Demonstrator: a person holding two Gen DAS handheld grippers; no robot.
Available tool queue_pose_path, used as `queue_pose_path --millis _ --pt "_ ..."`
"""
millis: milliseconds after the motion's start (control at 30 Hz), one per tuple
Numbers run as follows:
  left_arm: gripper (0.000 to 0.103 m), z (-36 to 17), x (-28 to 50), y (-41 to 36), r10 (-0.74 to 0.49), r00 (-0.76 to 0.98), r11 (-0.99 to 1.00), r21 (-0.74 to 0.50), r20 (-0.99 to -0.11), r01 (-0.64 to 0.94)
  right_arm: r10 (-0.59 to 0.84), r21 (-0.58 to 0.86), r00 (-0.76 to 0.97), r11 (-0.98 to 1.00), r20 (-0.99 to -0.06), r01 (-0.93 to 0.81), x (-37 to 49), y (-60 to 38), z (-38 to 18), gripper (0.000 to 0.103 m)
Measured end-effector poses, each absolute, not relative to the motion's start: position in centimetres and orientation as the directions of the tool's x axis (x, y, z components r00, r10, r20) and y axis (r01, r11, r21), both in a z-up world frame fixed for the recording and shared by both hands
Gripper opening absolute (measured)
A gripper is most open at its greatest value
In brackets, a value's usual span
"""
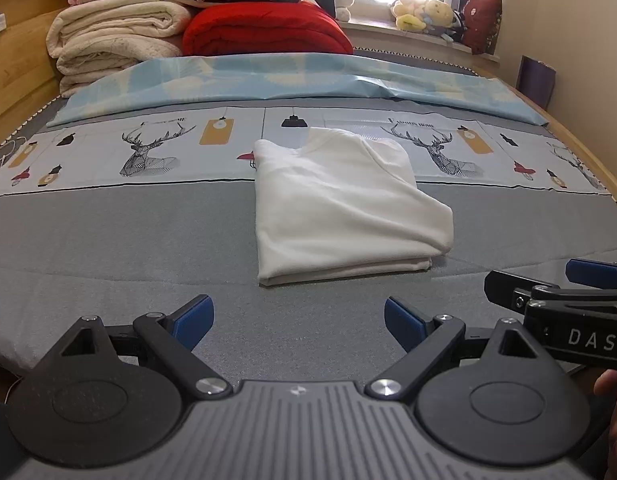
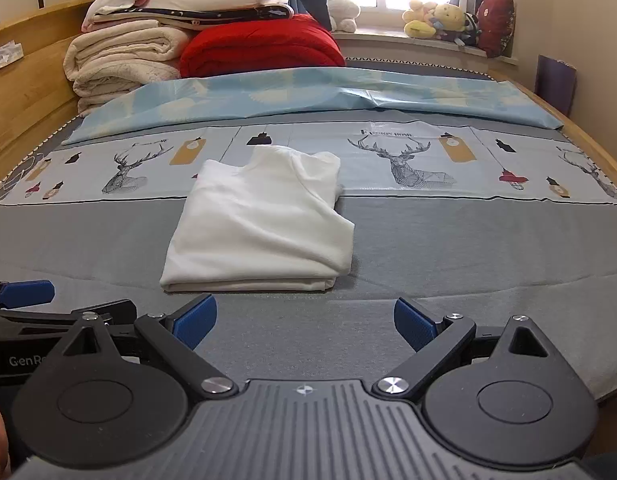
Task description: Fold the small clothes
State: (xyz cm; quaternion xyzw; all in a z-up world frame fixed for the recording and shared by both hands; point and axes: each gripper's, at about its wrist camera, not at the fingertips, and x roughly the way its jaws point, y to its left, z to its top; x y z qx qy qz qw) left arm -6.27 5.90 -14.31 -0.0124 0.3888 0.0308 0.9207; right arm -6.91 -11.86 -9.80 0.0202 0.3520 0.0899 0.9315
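Garment [image 1: 340, 208] folded into a compact, roughly rectangular stack, lying on the grey bed cover [image 1: 108, 240] with its far edge overlapping the deer-printed sheet [image 1: 148, 152]. Stacked layers show along the near edge, and a diagonal flap crosses the top from the far side toward the right corner (its right edge bulges slightly and is less crisp than the left). Judged from this state, the folding appears essentially finished; at most a smoothing of the right side or a transfer to a pile seems left.

Left gripper [image 1: 298, 322] and right gripper [image 2: 304, 322] both hover just short of the garment's near edge, jaws spread wide and empty, touching no cloth. Each tool's blue pad also appears at the margin of the other's view.

Materials: the garment is white, soft, matte knit with gentle creases; the bed cover is a fine-textured grey weave; the printed sheet is smooth. Beyond lie a pale blue patterned cloth [image 1: 292, 80], cream folded blankets [image 1: 112, 36] of nubby pile, a puffy red quilt [image 1: 264, 30], and plush toys [image 1: 424, 14] on the windowsill.
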Motion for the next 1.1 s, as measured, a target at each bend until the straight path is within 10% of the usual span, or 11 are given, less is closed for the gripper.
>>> queue_pose_path --millis 1100 --pt "0.095 -14.52 -6.15 5.98 0.054 0.692 0.997 0.007 -0.720 -0.071 0.190 0.095 0.735 0.981 -0.651 -0.170 -7.05 -11.78 -9.85 0.095"
